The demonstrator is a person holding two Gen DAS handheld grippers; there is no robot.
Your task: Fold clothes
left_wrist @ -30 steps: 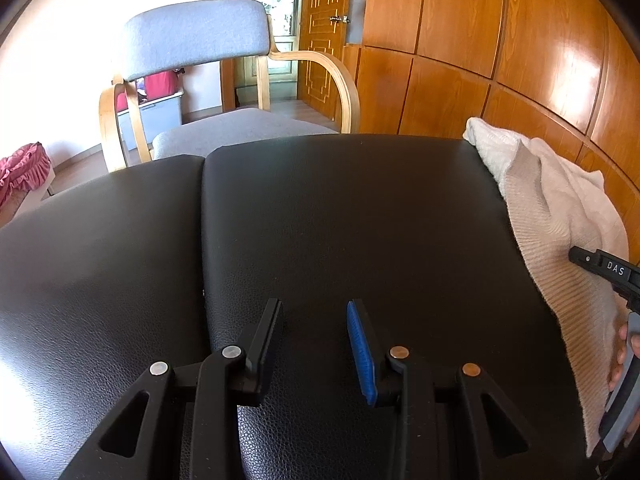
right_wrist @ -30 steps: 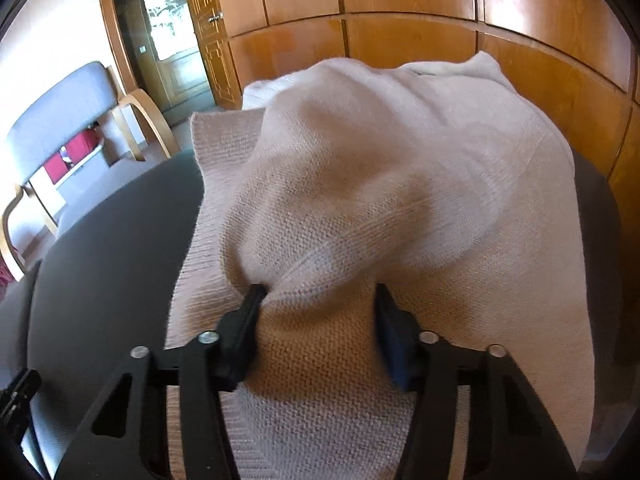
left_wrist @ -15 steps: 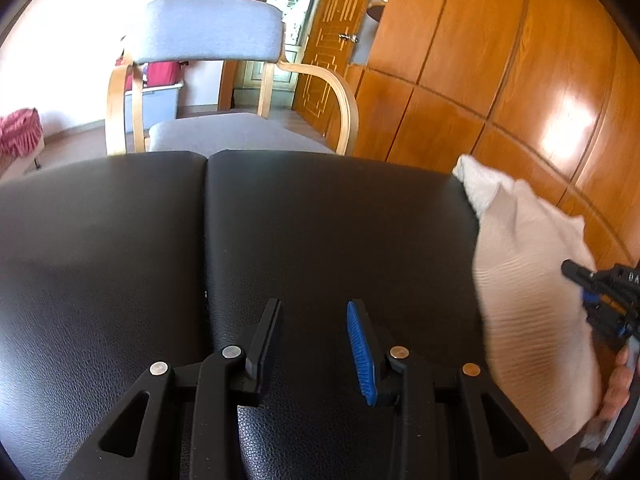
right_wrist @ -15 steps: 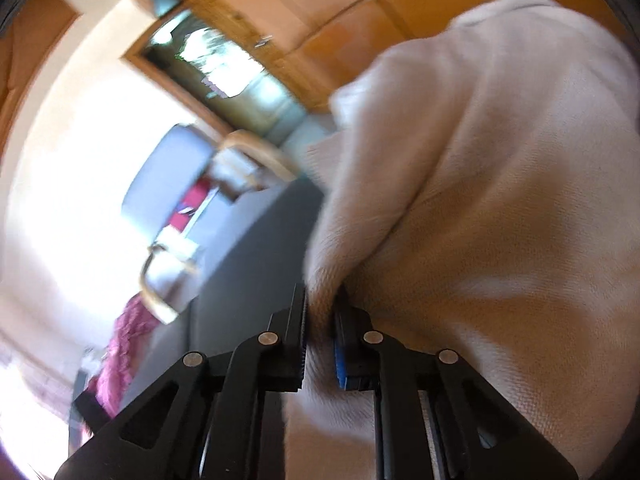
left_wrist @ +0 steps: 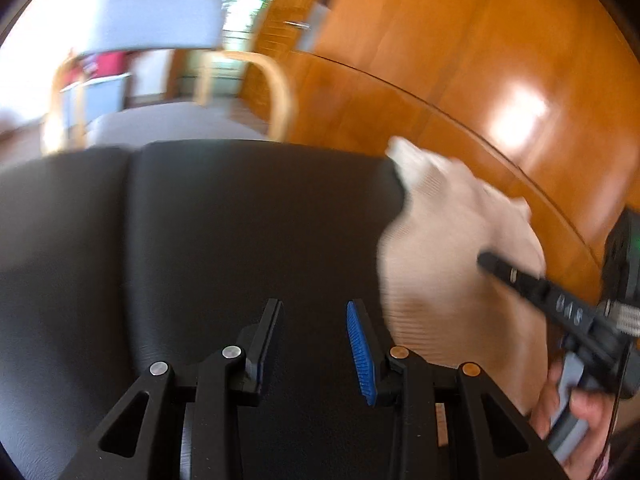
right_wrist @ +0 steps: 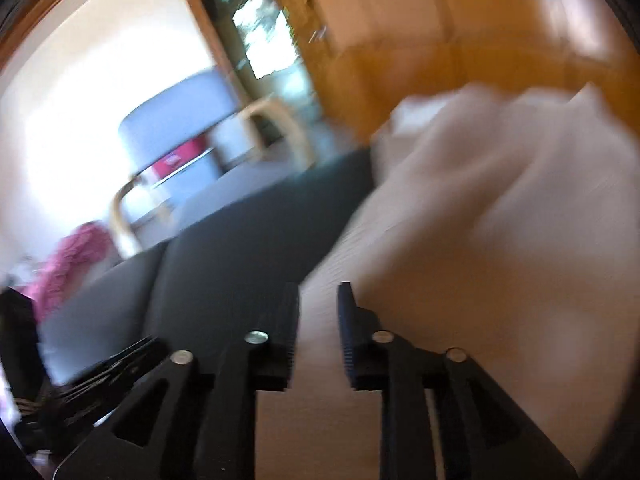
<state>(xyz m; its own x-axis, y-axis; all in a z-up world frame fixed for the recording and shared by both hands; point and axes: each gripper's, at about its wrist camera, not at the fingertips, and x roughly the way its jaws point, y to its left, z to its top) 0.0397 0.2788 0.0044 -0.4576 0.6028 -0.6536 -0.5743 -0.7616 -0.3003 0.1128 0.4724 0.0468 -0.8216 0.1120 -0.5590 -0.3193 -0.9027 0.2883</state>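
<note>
A beige knitted sweater (left_wrist: 440,248) lies bunched at the right end of the black padded surface (left_wrist: 240,220). In the right wrist view the sweater (right_wrist: 480,240) fills the right half, and my right gripper (right_wrist: 318,300) is shut on a fold of it, with cloth between the fingers. The left wrist view shows that right gripper (left_wrist: 492,264) reaching over the sweater, held by a hand (left_wrist: 576,412). My left gripper (left_wrist: 316,320) is open over the bare black surface, just left of the sweater, with nothing between its fingers. Both views are motion-blurred.
A grey-cushioned chair with bent wooden arms (left_wrist: 156,20) stands beyond the far edge of the surface. Orange wooden wall panels (left_wrist: 480,60) run close along the right side. A pink cloth (right_wrist: 72,260) lies off to the far left.
My right gripper closed on a fold of the sweater and has pulled it up and leftward. The sweater now sits closer to my left gripper, which stayed open and swung right.
</note>
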